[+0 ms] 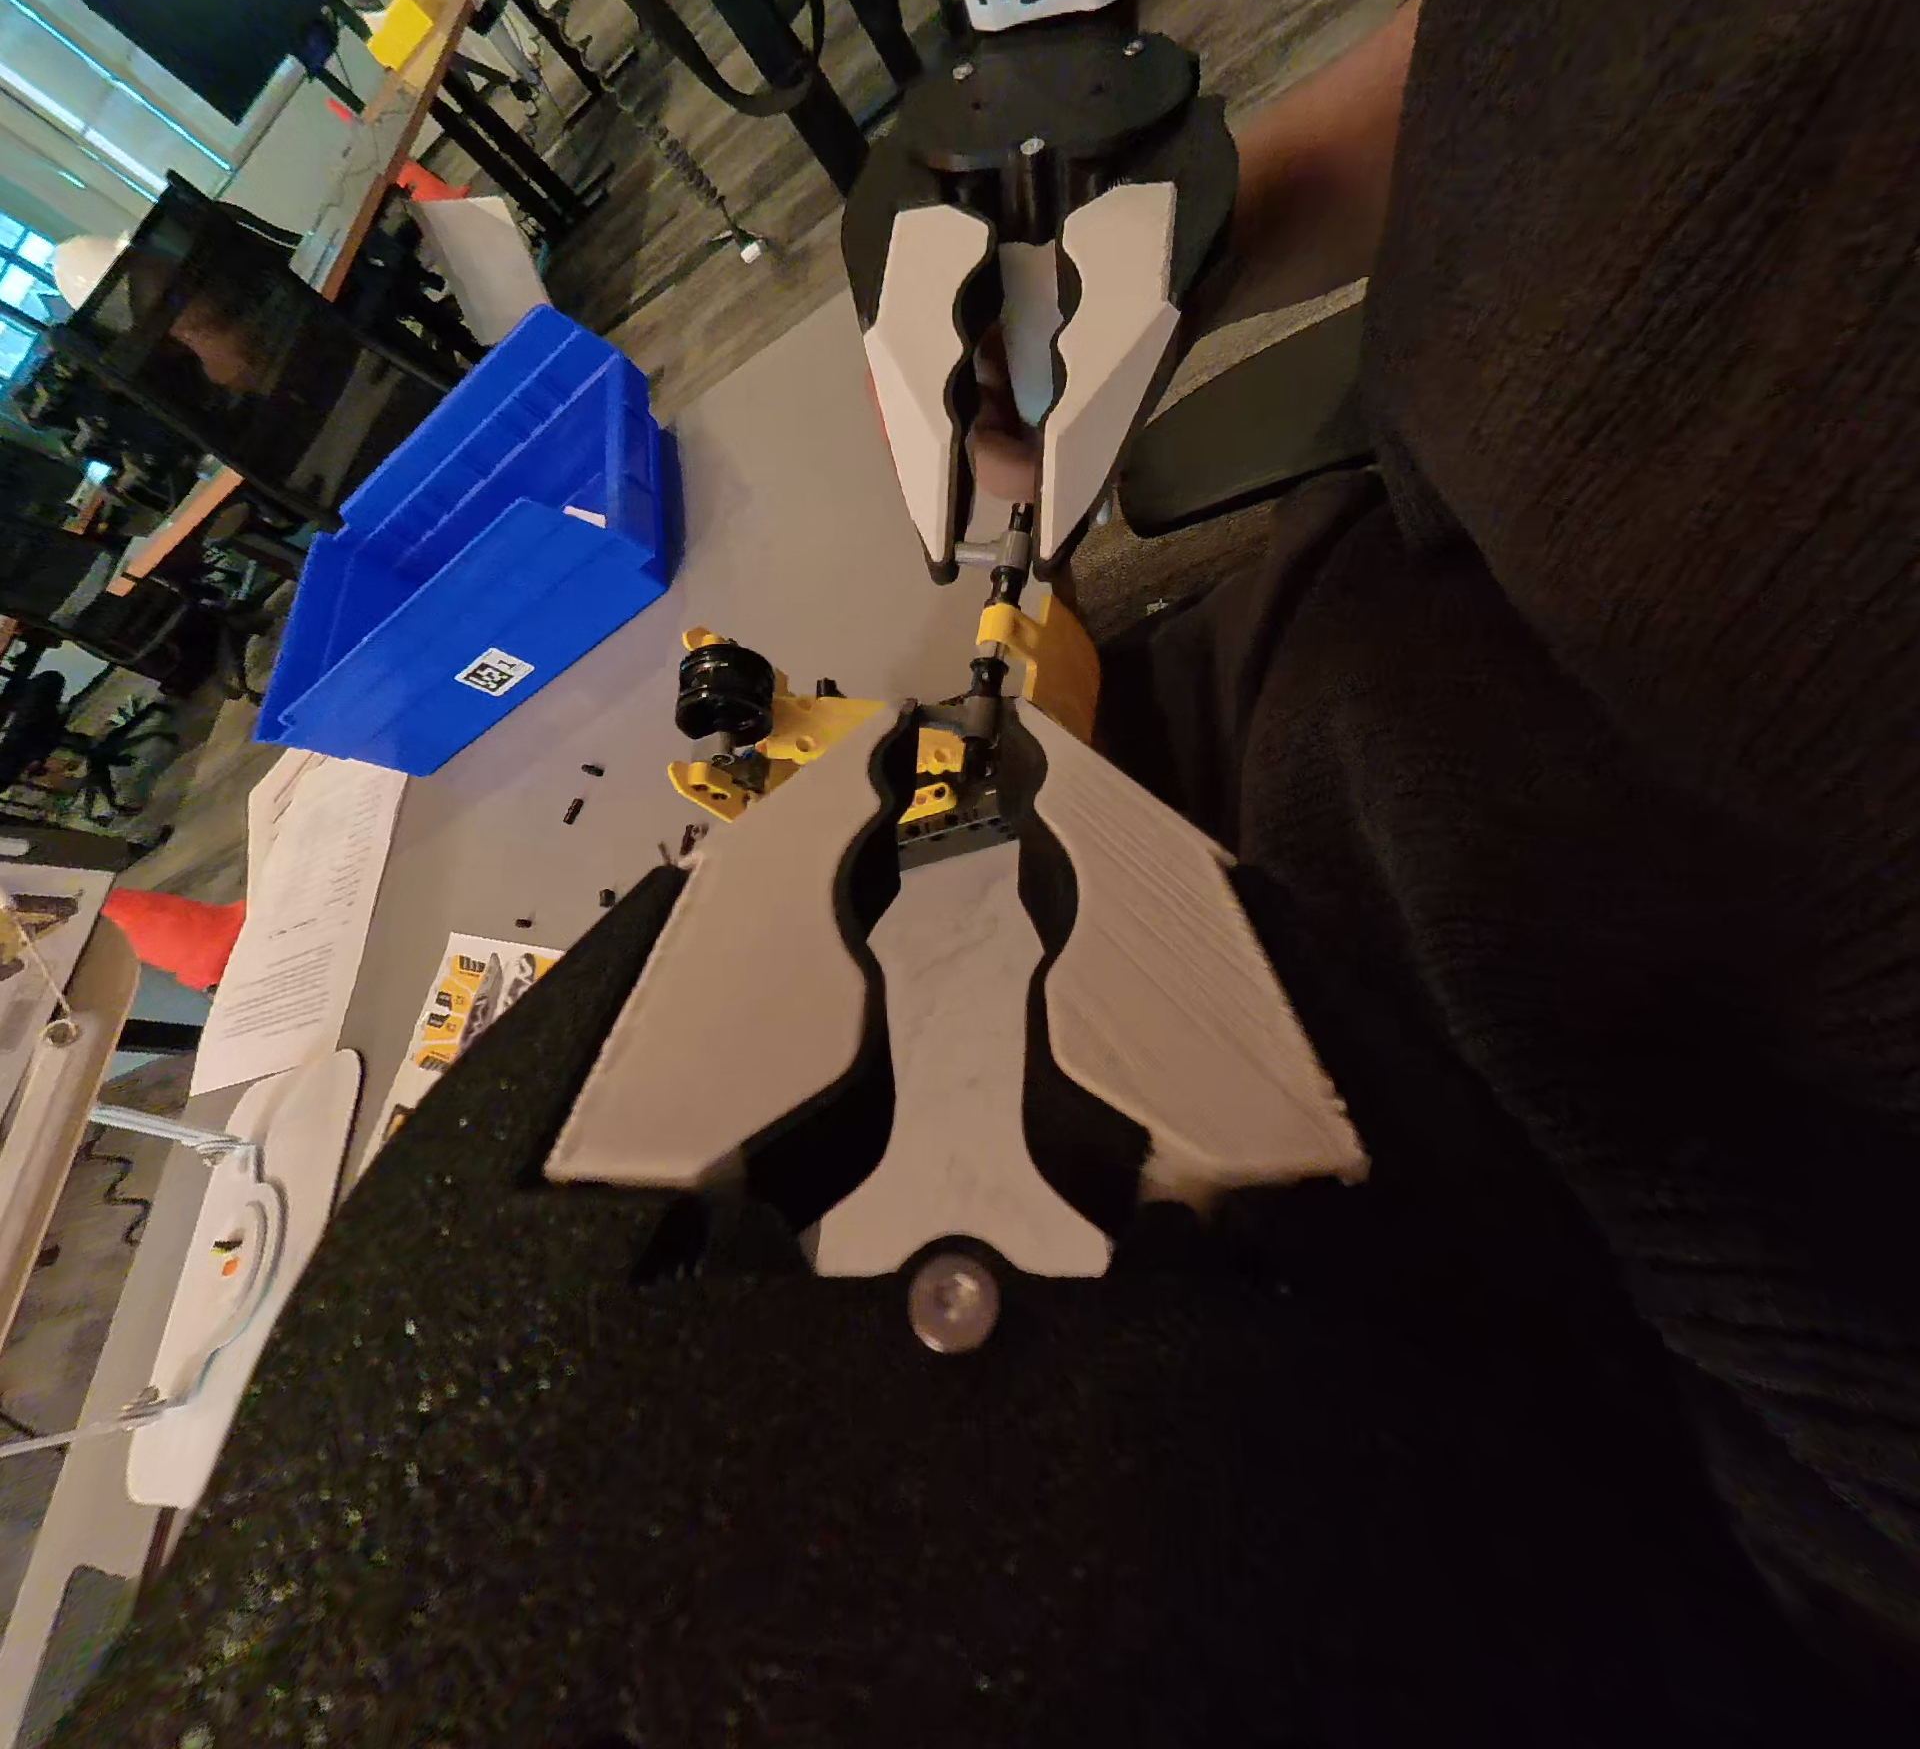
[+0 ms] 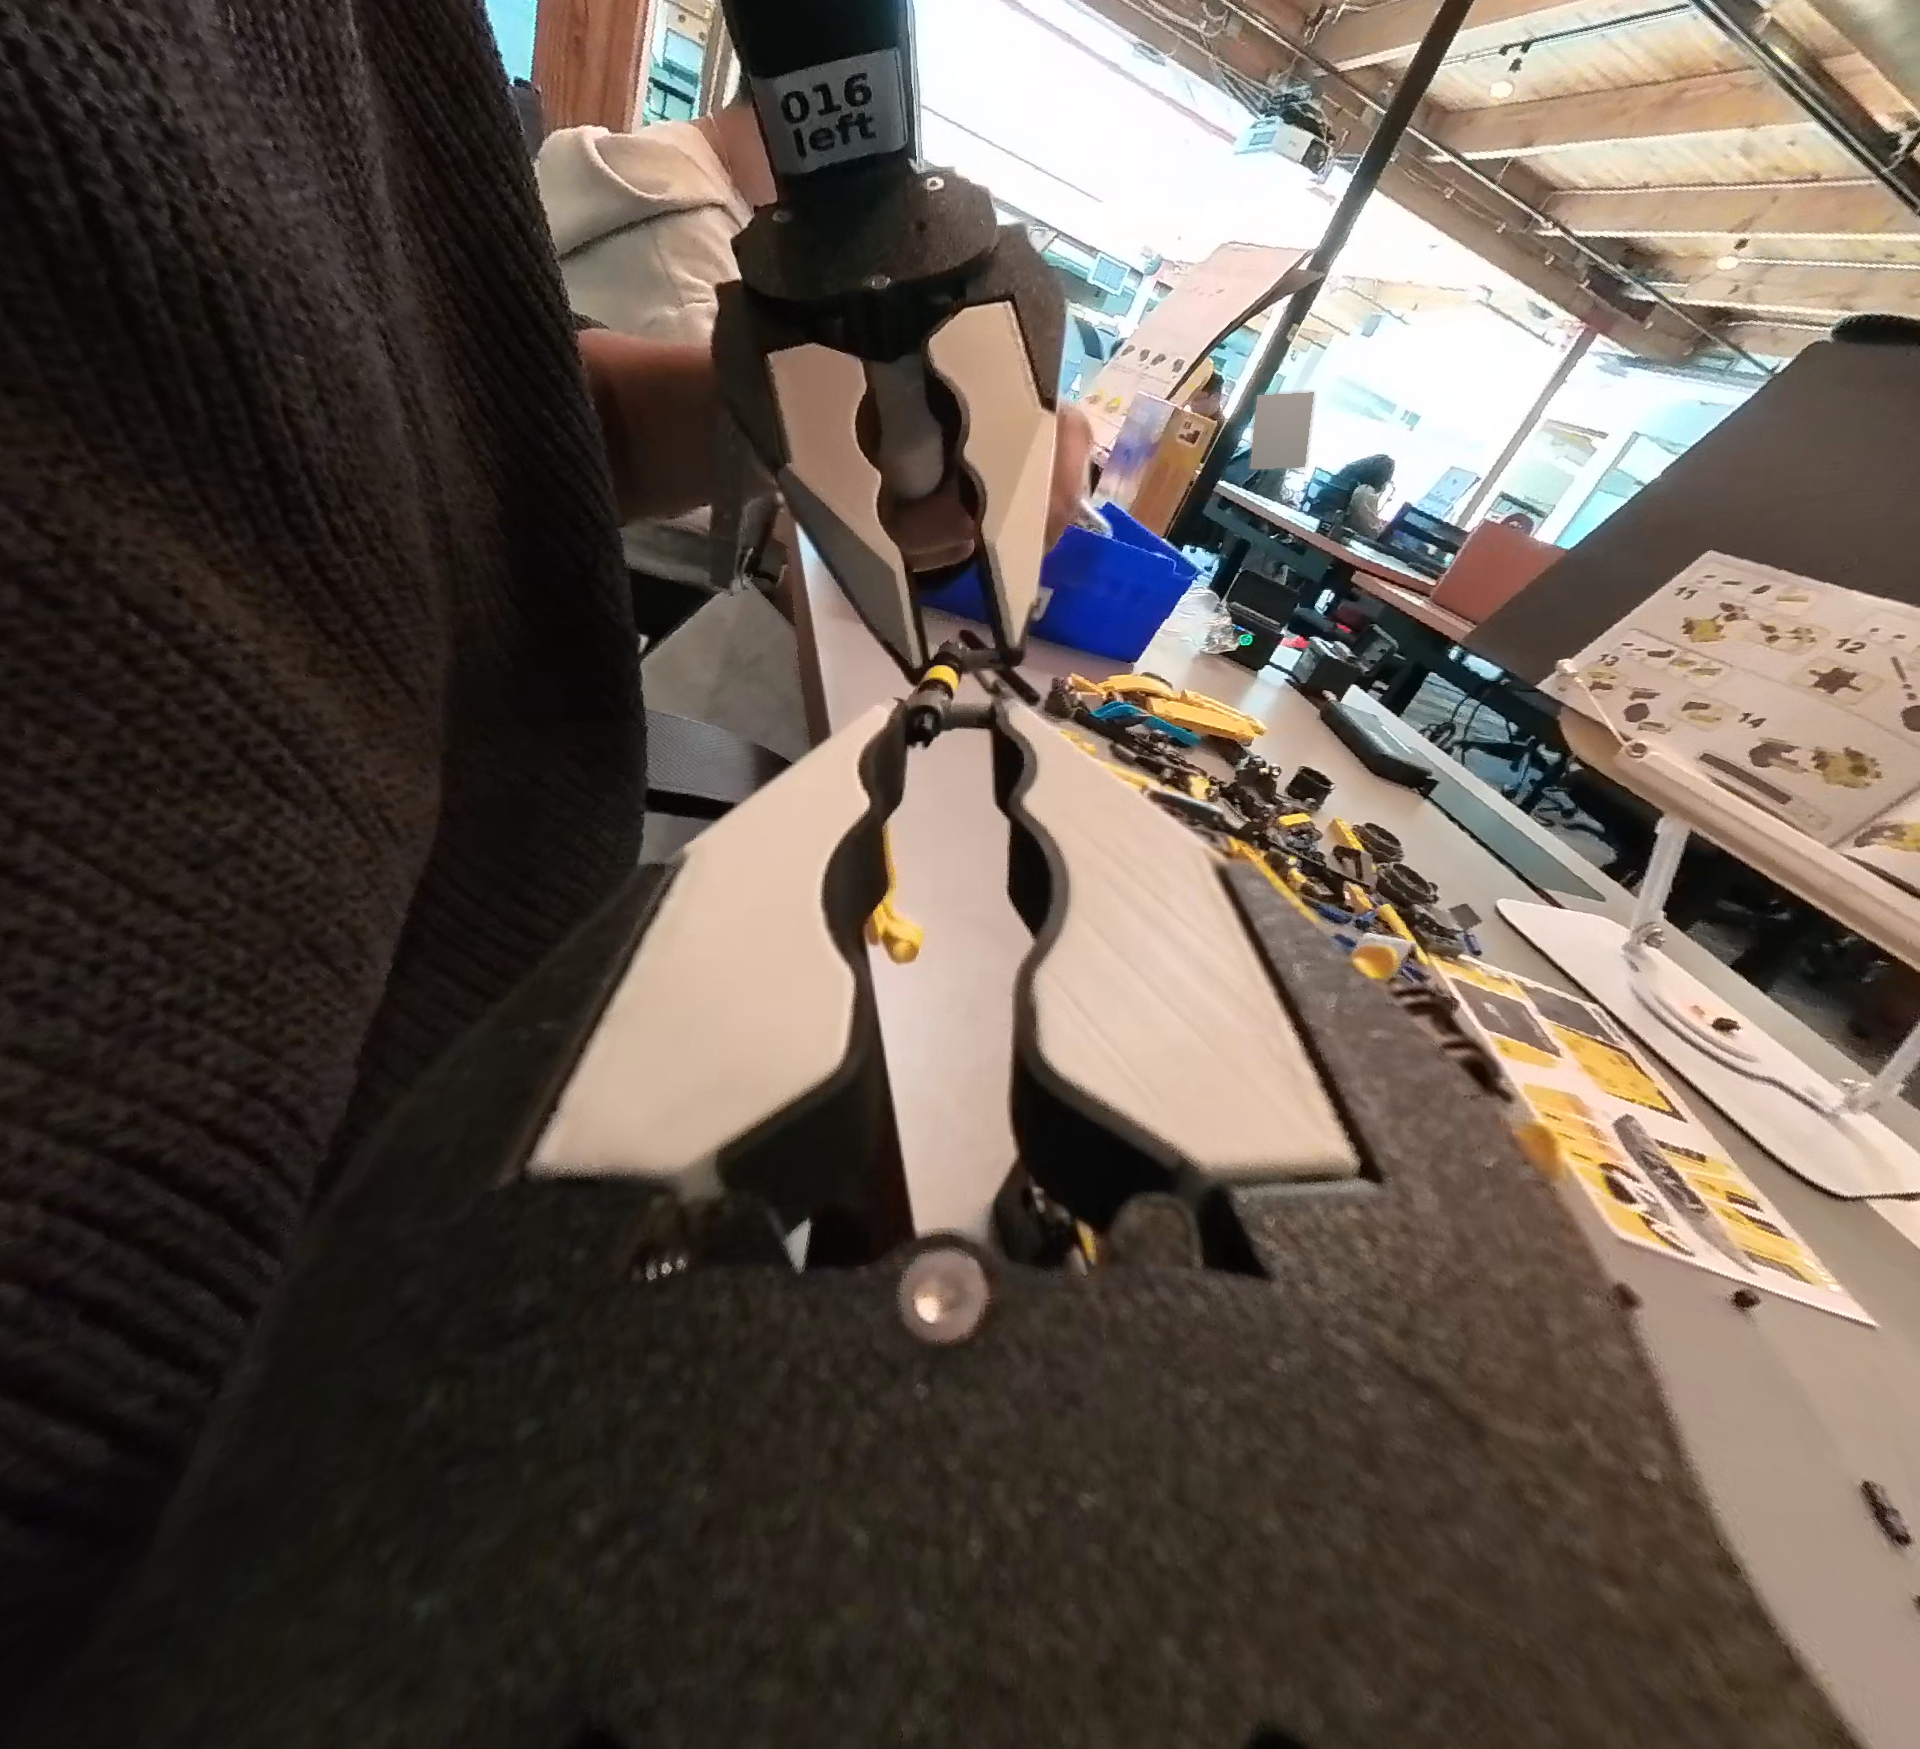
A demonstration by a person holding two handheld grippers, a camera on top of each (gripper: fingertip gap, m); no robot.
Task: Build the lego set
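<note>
The left gripper (image 1: 951, 717) is closed on the grey and yellow brick assembly (image 1: 940, 780). Facing it, the right gripper (image 1: 992, 556) pinches a thin black axle (image 1: 1000, 603) that joins the assembly. Behind, a blue bin (image 1: 468, 556) stands on the grey table (image 1: 790, 452).

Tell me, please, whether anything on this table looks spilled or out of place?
Small black pins lie scattered loose on the grey table beside the yellow model, outside the blue bin. Otherwise nothing stands out.
</note>
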